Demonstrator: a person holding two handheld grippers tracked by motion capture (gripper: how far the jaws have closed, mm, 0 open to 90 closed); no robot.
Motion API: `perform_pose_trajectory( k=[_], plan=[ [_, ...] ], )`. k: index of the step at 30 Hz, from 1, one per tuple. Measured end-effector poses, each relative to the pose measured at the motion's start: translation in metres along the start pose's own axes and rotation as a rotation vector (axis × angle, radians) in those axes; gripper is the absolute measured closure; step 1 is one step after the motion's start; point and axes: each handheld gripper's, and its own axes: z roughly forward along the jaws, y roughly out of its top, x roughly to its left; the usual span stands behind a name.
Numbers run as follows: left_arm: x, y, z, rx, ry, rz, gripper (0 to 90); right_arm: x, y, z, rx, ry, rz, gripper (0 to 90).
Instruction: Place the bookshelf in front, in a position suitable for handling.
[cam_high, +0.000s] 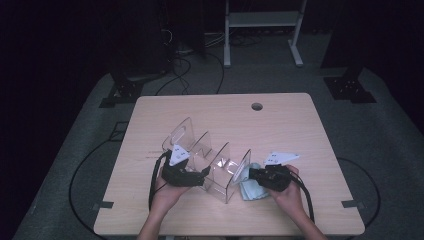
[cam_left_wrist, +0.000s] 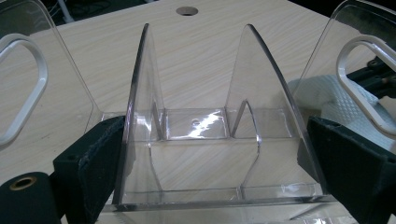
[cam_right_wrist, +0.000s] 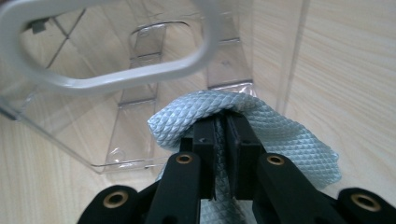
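Note:
A clear acrylic rack (cam_high: 210, 160) with several upright dividers stands on the wooden table (cam_high: 280, 125), near its front. My left gripper (cam_high: 202, 172) holds the rack's left end. In the left gripper view its pads (cam_left_wrist: 100, 158) press on the two sides of the rack (cam_left_wrist: 196, 126), with the jaws wide apart. My right gripper (cam_high: 251, 174) is at the rack's right end, shut on a light blue textured cloth (cam_high: 250, 189). In the right gripper view the cloth (cam_right_wrist: 289, 135) bunches around the closed jaws of the right gripper (cam_right_wrist: 226, 121), up against the rack's end panel with its white-rimmed handle hole (cam_right_wrist: 116, 79).
A round cable hole (cam_high: 257, 106) sits near the table's far edge. Beyond the table stand a white metal frame (cam_high: 262, 20) and dark stands, with cables on the grey floor. Bare tabletop lies behind and to both sides of the rack.

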Motion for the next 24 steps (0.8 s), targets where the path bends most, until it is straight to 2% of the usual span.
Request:
perform_pose_trajectory(
  k=[2, 4, 6, 8, 10, 12, 14, 17, 18, 20, 24],
  plan=[
    [0.0, 0.0, 0.0, 0.0, -0.001, 0.001, 7.9, -0.004, -0.007, 0.005, 0.016, -0.014, 0.017, 83.1],
    [-0.001, 0.0, 0.0, 0.005, -0.004, 0.004, 7.8, -0.007, -0.015, 0.013, 0.064, -0.01, 0.023, 83.1],
    [-0.001, 0.0, 0.0, 0.003, -0.004, 0.004, 7.8, -0.008, -0.011, 0.01, 0.058, -0.017, 0.022, 83.1],
    [-0.001, 0.0, 0.0, 0.002, -0.004, 0.003, 7.8, -0.008, 0.0, -0.001, 0.009, -0.033, 0.007, 83.1],
    [-0.001, 0.0, 0.0, 0.0, -0.009, 0.004, 7.8, -0.009, 0.011, -0.013, -0.051, -0.03, 0.02, 83.2],
    [-0.001, 0.0, 0.0, 0.0, -0.01, 0.005, 7.7, -0.012, 0.015, -0.018, -0.076, -0.031, 0.03, 83.2],
    [-0.001, 0.0, 0.0, 0.001, -0.011, 0.004, 7.7, -0.015, 0.009, -0.013, -0.061, -0.03, 0.044, 83.2],
    [-0.001, 0.0, 0.0, 0.002, -0.013, 0.006, 7.7, -0.021, -0.007, 0.002, 0.012, -0.029, 0.07, 83.1],
    [-0.001, 0.0, 0.0, 0.002, -0.013, 0.006, 7.7, -0.022, -0.009, 0.004, 0.021, -0.029, 0.069, 83.1],
    [-0.001, 0.0, 0.0, 0.001, -0.014, 0.009, 7.7, -0.022, -0.002, -0.002, 0.0, -0.04, 0.063, 83.1],
    [-0.001, 0.0, 0.001, -0.002, -0.017, 0.005, 7.6, -0.017, 0.021, -0.022, -0.082, -0.055, 0.023, 83.0]
  ],
)
